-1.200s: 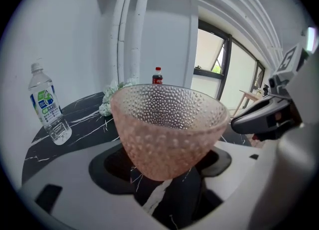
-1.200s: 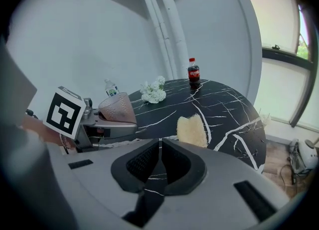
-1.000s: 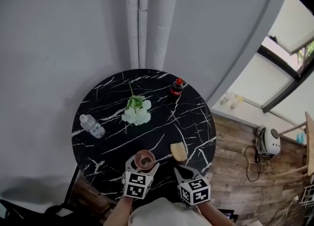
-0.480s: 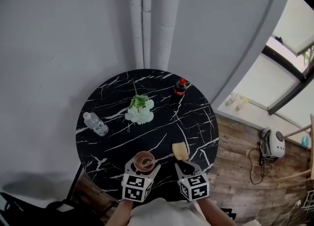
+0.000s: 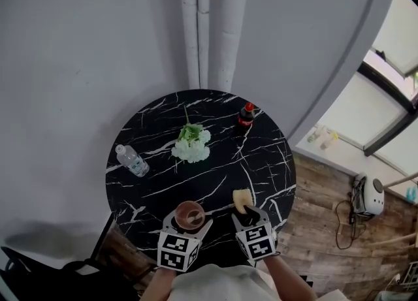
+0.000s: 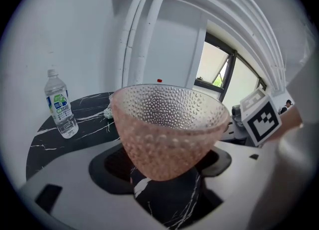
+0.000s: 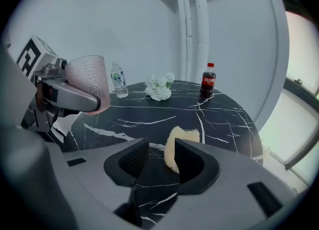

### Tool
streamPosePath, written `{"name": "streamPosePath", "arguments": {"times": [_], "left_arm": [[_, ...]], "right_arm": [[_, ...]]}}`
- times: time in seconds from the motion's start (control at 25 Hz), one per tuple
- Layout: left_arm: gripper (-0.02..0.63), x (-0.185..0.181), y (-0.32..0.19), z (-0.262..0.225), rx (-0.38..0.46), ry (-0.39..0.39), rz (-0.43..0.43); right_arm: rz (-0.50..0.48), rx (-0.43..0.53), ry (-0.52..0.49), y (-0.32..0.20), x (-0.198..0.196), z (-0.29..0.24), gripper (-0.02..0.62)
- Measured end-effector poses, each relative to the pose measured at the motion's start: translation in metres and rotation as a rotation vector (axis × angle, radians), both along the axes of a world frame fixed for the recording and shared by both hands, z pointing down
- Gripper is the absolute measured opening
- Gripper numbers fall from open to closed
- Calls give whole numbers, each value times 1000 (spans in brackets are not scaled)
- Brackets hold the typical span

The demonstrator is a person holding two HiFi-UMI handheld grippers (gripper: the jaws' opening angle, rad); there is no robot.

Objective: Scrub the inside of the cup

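Water bottle, flowers, cola bottle

**Colours on my screens**

The cup in my left tongs is translucent pink and dimpled. Both tongs are grey with black pads and black-and-white square markers. At the tips of my right tongs, whose jaws are opening clear of it, the sponge is pale yellow. Ahead of them the table is black with white veins. Further out I see white flowers with green leaves, a dark bottle with a red cap, and a clear bottle with a green-and-blue label.
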State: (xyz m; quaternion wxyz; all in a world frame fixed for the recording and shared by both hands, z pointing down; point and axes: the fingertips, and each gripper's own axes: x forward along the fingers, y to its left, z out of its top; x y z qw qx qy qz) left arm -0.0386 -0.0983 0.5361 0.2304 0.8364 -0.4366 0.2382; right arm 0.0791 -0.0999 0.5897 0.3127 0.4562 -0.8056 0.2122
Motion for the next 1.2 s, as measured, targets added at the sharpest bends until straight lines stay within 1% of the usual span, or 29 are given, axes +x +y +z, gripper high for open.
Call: {"name": "streamPosePath", "arguments": {"times": [0.2, 0.4, 0.48, 0.56, 0.84, 0.96, 1.2], "left_arm": [[351, -1, 1, -1, -11, 10, -29], [351, -2, 2, -1, -18, -6, -25], [351, -2, 3, 0, -21, -6, -28], [351, -3, 2, 1, -25, -5, -35], [351, -7, -4, 4, -39, -11, -46], [351, -5, -5, 8, -50, -10, -39], [351, 2, -6, 13, -69, -12, -16]], "right_arm": [[-50, -31, 77, -3, 3, 22, 156], [-79, -57, 152, -9, 9, 36, 170], [-96, -60, 197, -10, 13, 42, 172], [-98, -67, 220, -12, 16, 48, 172], [-60, -115, 219, -18, 26, 59, 172], [-37, -123, 214, -21, 30, 62, 172], [-31, -129, 200, -24, 32, 64, 166]]}}
